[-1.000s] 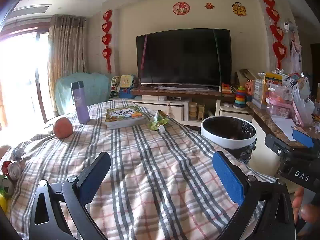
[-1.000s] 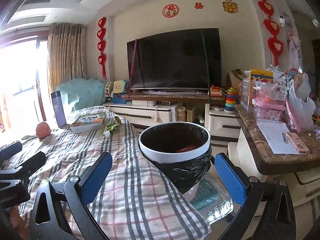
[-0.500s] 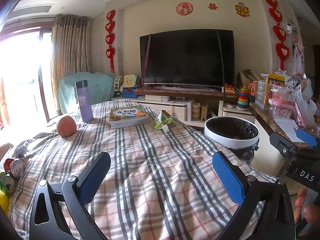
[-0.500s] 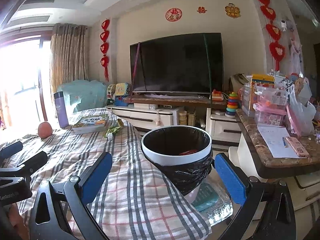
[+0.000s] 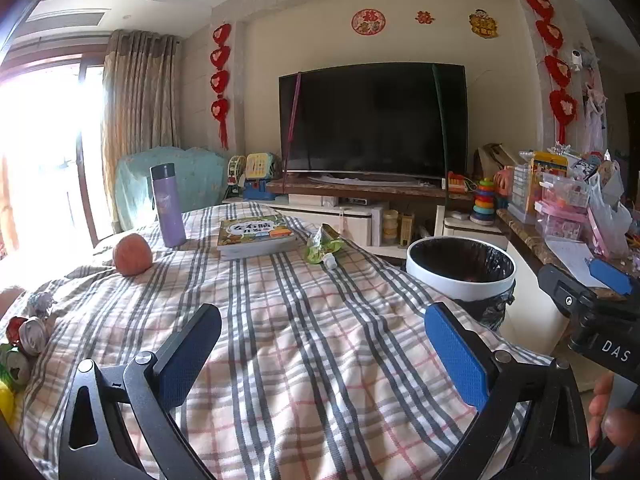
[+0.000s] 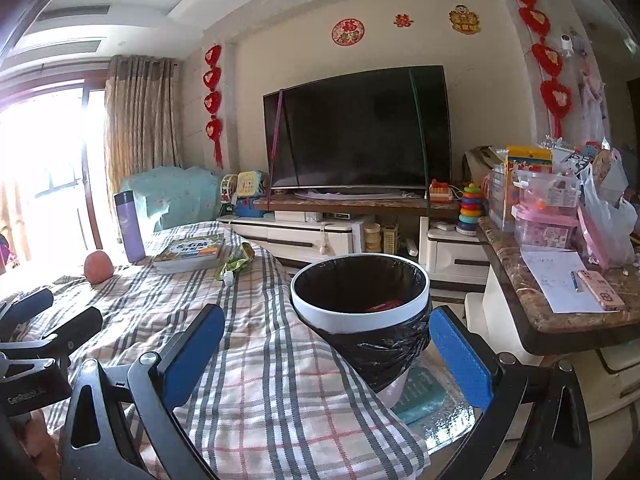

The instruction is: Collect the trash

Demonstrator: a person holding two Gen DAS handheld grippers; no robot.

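A table under a tablecloth (image 5: 304, 344) fills the near part of the room. On its far end stand a bottle (image 5: 167, 205) at the left, a book (image 5: 255, 237) to its right, and a crumpled wrapper (image 5: 322, 245) just right of the book. An apple (image 5: 132, 255) lies nearer, in front of the bottle and to its left. Some cans (image 5: 24, 344) sit at the table's left edge. A trash bin (image 6: 360, 312) stands just beside the table's right edge. A TV (image 5: 374, 120) is behind the table, against the wall. A counter (image 6: 560, 304) is right of the bin.
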